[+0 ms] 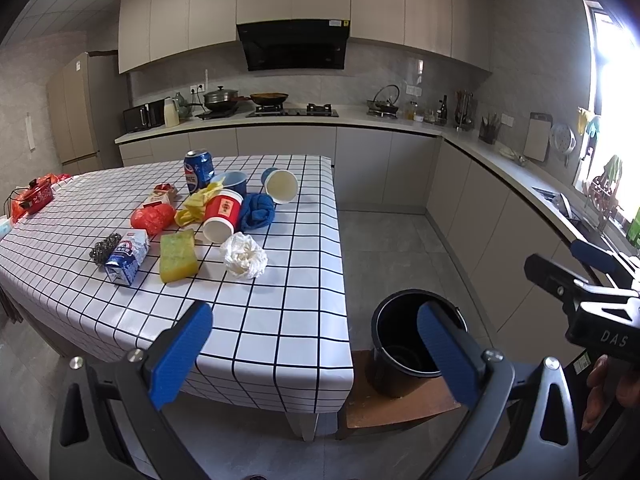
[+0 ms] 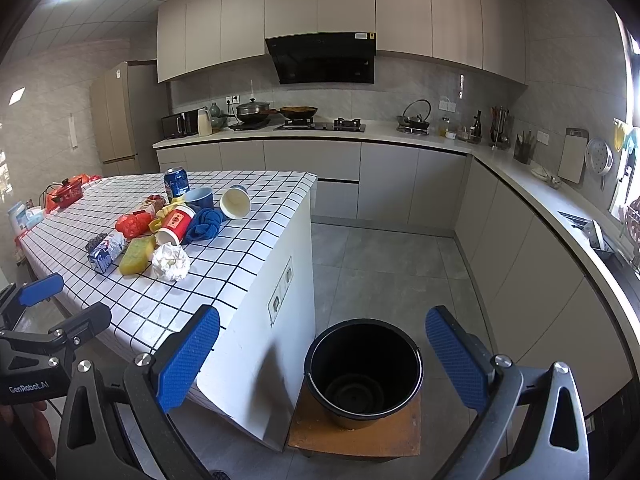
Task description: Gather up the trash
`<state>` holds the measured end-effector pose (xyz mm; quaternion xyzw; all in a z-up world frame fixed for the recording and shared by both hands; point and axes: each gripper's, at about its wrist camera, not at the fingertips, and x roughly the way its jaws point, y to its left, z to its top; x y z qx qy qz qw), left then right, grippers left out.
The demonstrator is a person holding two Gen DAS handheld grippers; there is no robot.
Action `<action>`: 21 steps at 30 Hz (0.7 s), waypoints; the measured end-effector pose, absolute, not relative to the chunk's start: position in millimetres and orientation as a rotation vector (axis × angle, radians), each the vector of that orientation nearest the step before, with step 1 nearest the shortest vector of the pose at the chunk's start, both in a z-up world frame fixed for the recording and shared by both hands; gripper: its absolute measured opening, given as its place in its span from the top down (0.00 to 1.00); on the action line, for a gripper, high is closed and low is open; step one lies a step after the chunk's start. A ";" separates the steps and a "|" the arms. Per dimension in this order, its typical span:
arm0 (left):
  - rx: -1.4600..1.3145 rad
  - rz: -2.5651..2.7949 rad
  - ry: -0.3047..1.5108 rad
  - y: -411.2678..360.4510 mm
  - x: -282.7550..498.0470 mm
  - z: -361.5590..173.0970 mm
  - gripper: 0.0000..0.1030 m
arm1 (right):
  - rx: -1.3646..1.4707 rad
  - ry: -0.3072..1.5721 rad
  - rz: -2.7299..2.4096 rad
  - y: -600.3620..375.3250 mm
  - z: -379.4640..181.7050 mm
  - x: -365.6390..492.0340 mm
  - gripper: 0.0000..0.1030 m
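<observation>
Trash lies in a cluster on the checked tablecloth: a crumpled white paper ball, a yellow-green sponge, a milk carton, a red paper cup on its side, a red bag, a blue can and a white cup. A black bucket stands on a wooden stool beside the table. My left gripper is open and empty, before the table's near corner. My right gripper is open and empty, above the bucket.
A blue cloth, yellow gloves, a steel scourer and a blue cup also lie on the table. A red pot sits at its far left. Kitchen counters run along the back and right.
</observation>
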<state>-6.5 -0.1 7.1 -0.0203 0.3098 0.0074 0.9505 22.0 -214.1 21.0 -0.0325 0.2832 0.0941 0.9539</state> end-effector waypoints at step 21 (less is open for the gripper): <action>-0.054 0.021 0.631 3.8 -6.7 8.1 0.00 | -0.072 0.573 0.191 -207.8 18.5 22.2 0.00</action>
